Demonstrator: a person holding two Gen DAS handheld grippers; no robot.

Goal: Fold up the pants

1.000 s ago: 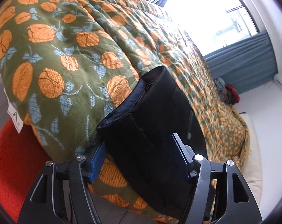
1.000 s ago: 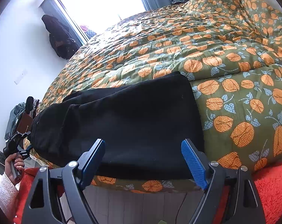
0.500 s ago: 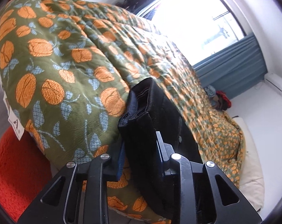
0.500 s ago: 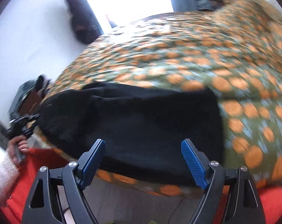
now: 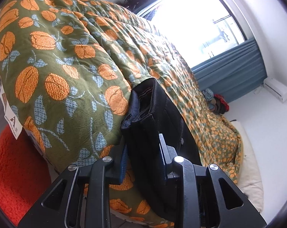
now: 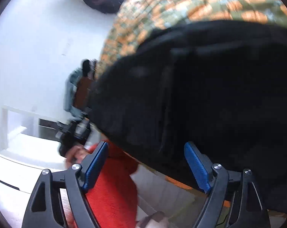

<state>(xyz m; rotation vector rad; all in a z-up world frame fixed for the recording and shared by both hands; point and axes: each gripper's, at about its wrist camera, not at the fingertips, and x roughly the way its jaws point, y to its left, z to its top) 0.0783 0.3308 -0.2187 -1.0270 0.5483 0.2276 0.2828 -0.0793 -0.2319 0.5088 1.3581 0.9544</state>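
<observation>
The left gripper [image 5: 142, 157] is closed on a thick bunch of the pants [image 5: 153, 125], its blue pads [image 5: 124, 161] pressed in from both sides at the end of the garment that hangs over the bed's near edge. The right gripper [image 6: 147, 167] stands wide open with nothing between its pads [image 6: 195, 168]; the black cloth [image 6: 210, 87] lies just ahead of and above it, along the same bed edge. The step in hand looks like taking hold of both ends before carrying one over the other. To do it well, the open gripper should probably slide onto the hem so that all layers sit between the pads, then close fully. The left should keep its pinch square, so the stacked layers do not fan out. Lifting both ends evenly would keep the fold line straight. The pants are soft, matte and black. They are already doubled into a long band, and a navy lining and ribbed waistband show at the pinched end. The duvet [image 5: 71, 72] beneath is plush and puffy, green with orange fruit and pale blue leaves. It may let the cloth slide. A shaggy red rug [image 5: 14, 167] lies below the bed edge. The right view is blurred, so finer detail there cannot be told.
</observation>
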